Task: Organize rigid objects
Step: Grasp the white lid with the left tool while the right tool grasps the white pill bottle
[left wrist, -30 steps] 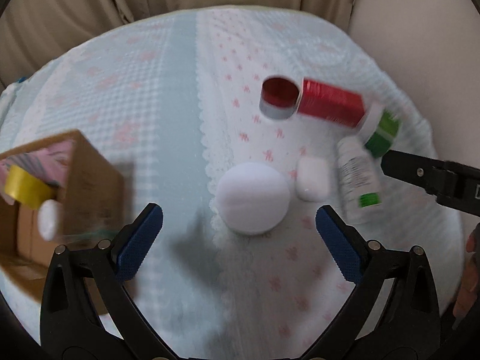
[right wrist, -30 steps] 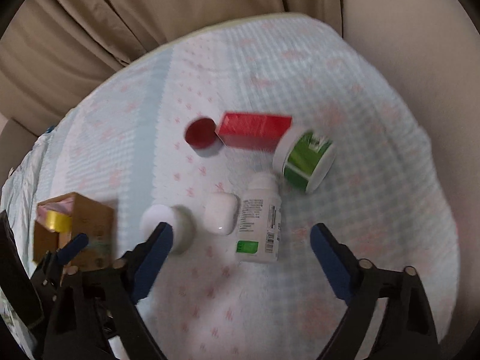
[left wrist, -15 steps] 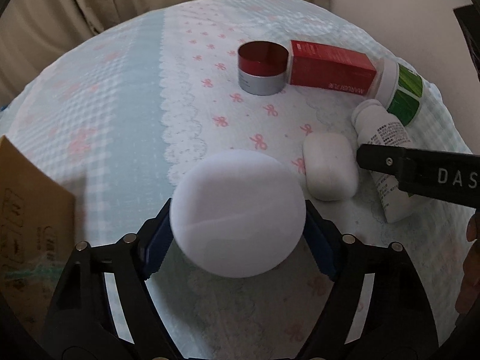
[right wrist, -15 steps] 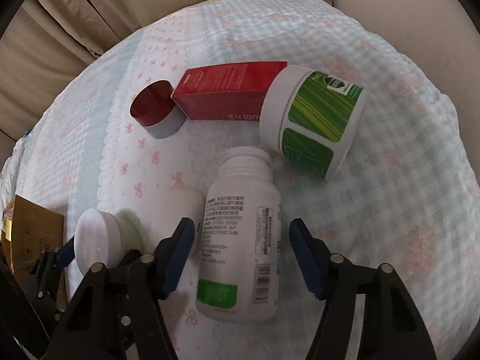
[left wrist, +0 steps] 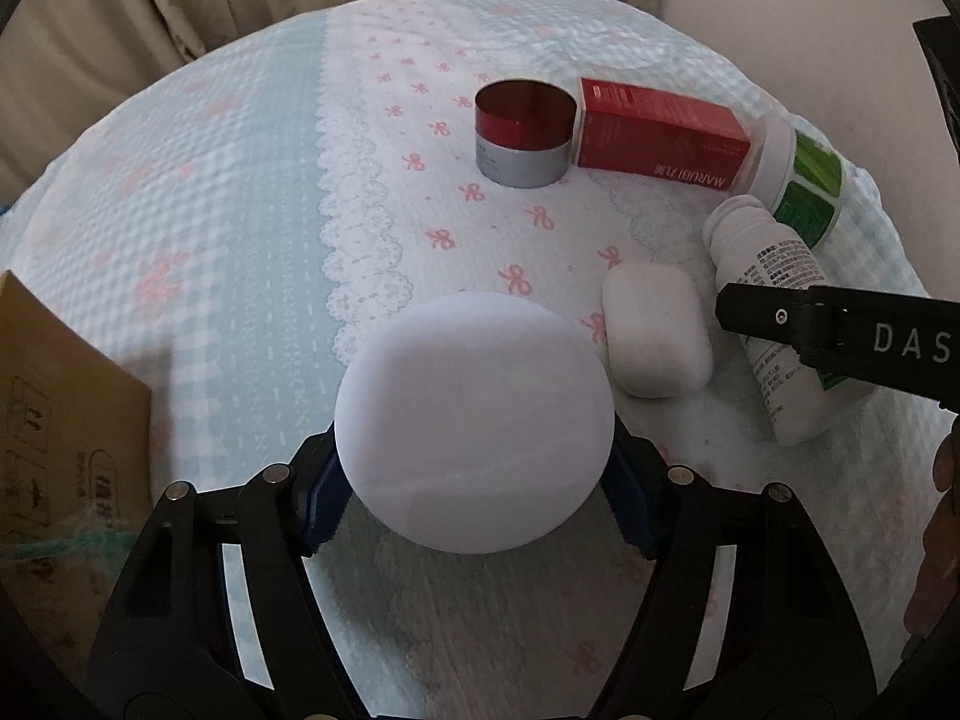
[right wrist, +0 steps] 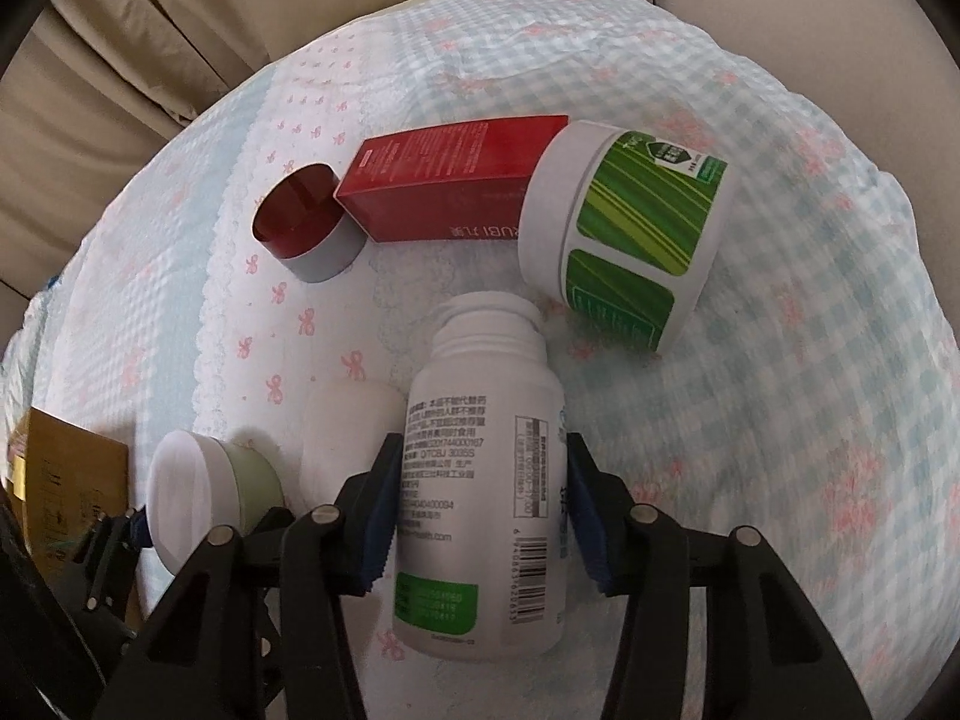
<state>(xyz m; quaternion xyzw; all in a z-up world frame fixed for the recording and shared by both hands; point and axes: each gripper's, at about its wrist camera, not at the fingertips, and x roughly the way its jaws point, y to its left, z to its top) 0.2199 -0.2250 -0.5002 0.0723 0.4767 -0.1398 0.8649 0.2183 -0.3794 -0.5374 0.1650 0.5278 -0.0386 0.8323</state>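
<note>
Round white-lidded jar (left wrist: pixel 474 420) upright on the cloth; white bottle (right wrist: pixel 480 480) lying flat beside a white case (left wrist: pixel 654 330); red tin (left wrist: pixel 522 132), red box (left wrist: pixel 660 132), green-labelled tub (right wrist: pixel 624 234) behind.

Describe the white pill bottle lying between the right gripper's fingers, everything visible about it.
The white pill bottle looks like smooth plastic, with a white cap on and a label of dense black print, a barcode and a green block near its base. It lies on its side on the bow-patterned cloth, cap pointing away from the right gripper, whose blue pads, jaws having just closed in, press its two sides. Its cap end sits close to the green-labelled jar; the white case lies beside it.
</note>
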